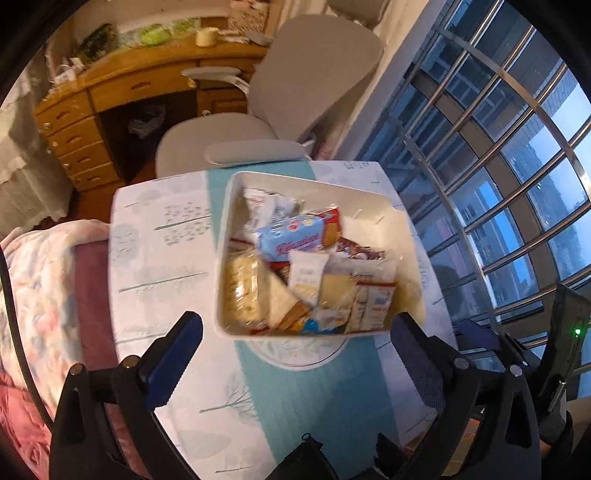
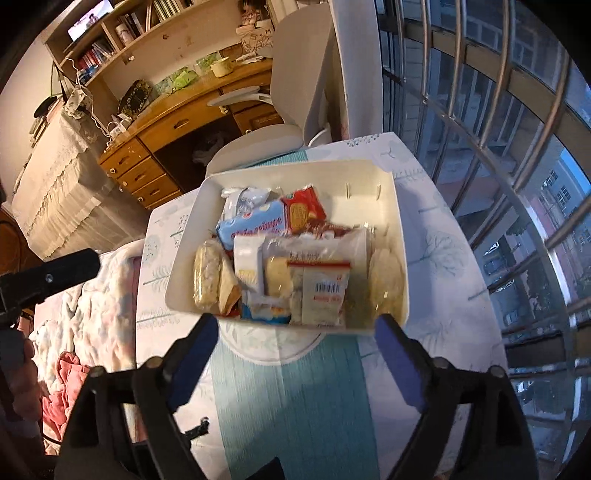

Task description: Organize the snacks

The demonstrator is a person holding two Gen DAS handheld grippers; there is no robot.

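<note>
Snacks (image 2: 280, 258) fill white bin (image 2: 391, 206) on table (image 2: 443, 266); chair (image 2: 295, 74) behind.

Table: small, covered by a pale tablecloth (image 2: 436, 258) with tree prints and a teal stripe.
Chair: grey office chair (image 1: 317, 70) just beyond the table's far edge.
Desk: wooden desk (image 2: 177, 122) with drawers, behind the chair, cluttered on top.
Shelves: bookshelf (image 2: 122, 26) above the desk.
Window: metal window bars (image 1: 491, 147) at the right.
Bedding: floral quilt (image 1: 33, 266) at the left.
</note>
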